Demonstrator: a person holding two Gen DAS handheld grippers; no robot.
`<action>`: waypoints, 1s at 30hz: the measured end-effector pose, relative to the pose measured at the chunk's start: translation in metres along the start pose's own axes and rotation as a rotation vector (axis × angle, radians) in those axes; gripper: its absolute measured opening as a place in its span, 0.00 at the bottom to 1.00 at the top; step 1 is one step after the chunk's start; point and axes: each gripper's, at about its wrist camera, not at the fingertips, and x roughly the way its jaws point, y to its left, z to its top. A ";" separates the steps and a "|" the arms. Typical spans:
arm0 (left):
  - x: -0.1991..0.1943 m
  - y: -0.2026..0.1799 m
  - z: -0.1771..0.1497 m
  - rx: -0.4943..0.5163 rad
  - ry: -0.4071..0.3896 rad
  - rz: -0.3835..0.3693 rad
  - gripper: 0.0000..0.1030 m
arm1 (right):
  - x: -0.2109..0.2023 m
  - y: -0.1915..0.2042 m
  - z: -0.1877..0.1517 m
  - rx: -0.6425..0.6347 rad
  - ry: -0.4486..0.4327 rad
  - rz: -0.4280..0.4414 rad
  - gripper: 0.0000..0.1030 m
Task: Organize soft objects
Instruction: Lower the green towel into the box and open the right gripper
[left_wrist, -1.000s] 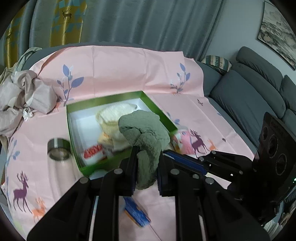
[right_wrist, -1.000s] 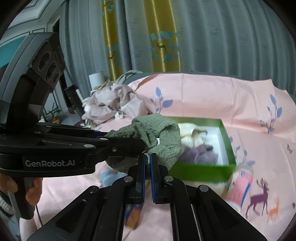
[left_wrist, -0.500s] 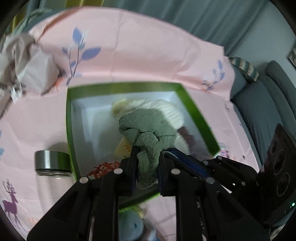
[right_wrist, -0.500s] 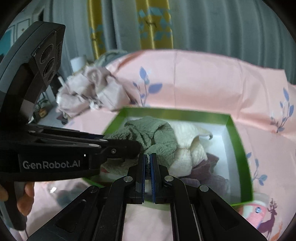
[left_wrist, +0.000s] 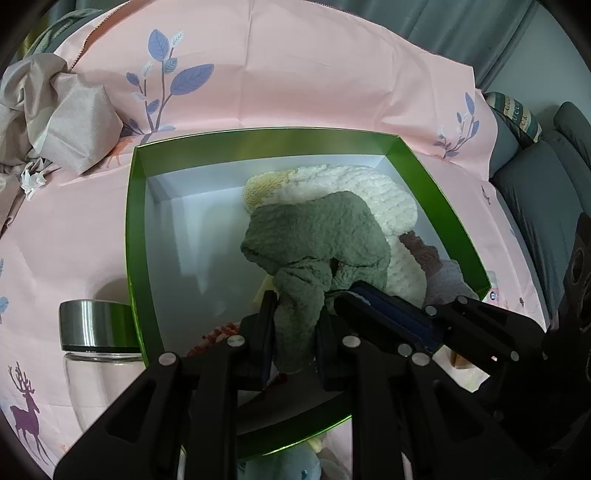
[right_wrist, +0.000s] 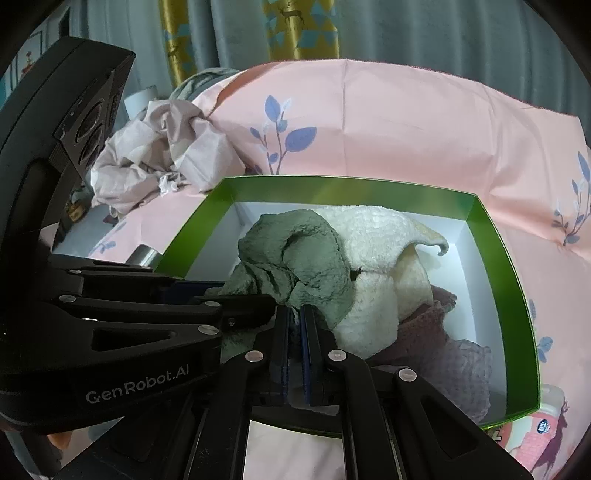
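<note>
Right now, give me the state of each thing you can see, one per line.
green box: open, no lid on, partly filled
green cloth: bunched, held over the box by both grippers
left gripper: shut on the green cloth
right gripper: shut on the green cloth
cream towel: lying crumpled in the box
glass bottle: capped, beside the box

Soft, even indoor light, sharp at centre; faint sheen on green box far wall; fisheye bending, black vignette at corners.
</note>
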 end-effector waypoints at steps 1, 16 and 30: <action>0.000 0.000 0.000 0.001 -0.001 0.004 0.18 | 0.000 0.000 0.000 0.003 0.003 0.000 0.06; -0.008 0.003 -0.001 0.034 -0.037 0.109 0.66 | -0.012 -0.005 0.000 -0.011 0.010 -0.038 0.10; -0.042 -0.008 -0.014 0.080 -0.129 0.158 0.83 | -0.070 -0.013 -0.014 0.014 -0.084 -0.108 0.53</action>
